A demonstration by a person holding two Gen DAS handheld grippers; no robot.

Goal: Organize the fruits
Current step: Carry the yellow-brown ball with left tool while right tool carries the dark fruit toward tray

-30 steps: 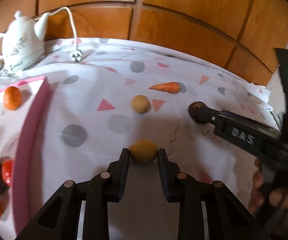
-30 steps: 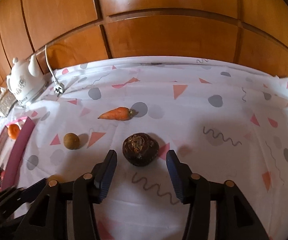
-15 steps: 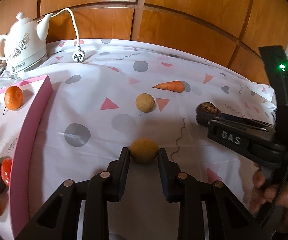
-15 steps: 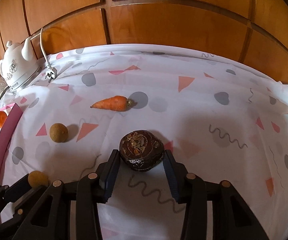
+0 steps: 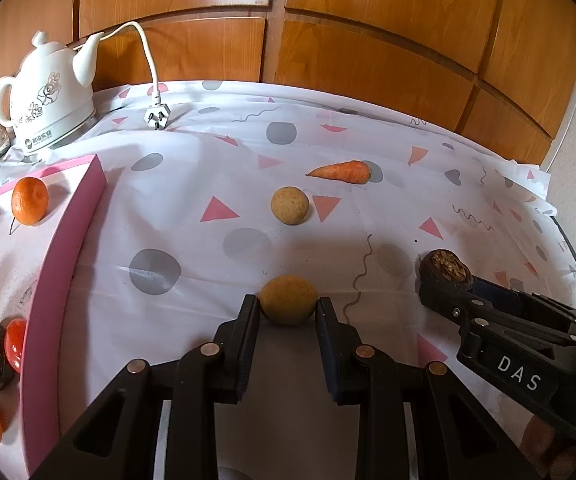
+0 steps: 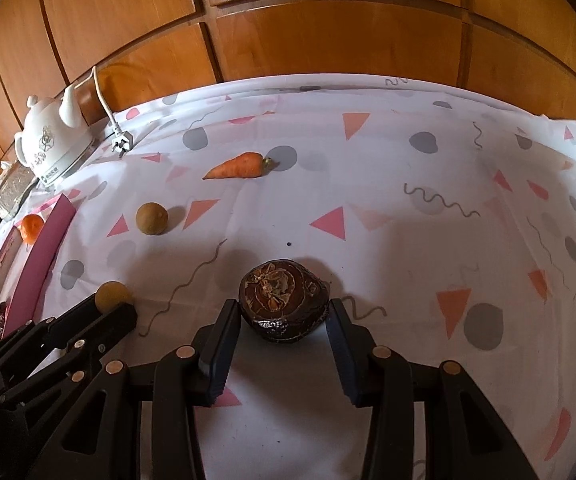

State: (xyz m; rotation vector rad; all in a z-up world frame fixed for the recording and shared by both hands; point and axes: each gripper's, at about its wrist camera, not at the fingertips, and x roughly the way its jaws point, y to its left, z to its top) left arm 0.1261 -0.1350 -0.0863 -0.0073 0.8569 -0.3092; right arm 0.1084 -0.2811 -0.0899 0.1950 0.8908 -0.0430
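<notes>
Pink-walled tray (image 5: 64, 264) at the table's left holds a mandarin (image 5: 29, 201) and more fruit, while the left tool (image 5: 288, 316) clamps a tan round fruit (image 5: 288, 305) and the right tool (image 6: 284, 316) grips a dark brown fruit (image 6: 282, 301).

You're working in a home: a white ceramic electric kettle (image 5: 46, 94) with its unplugged white cord (image 5: 150, 68) stands on a tablecloth printed with grey dots and pink triangles (image 5: 192, 184), backed by glossy orange-brown wooden cabinet panels (image 5: 367, 44).
</notes>
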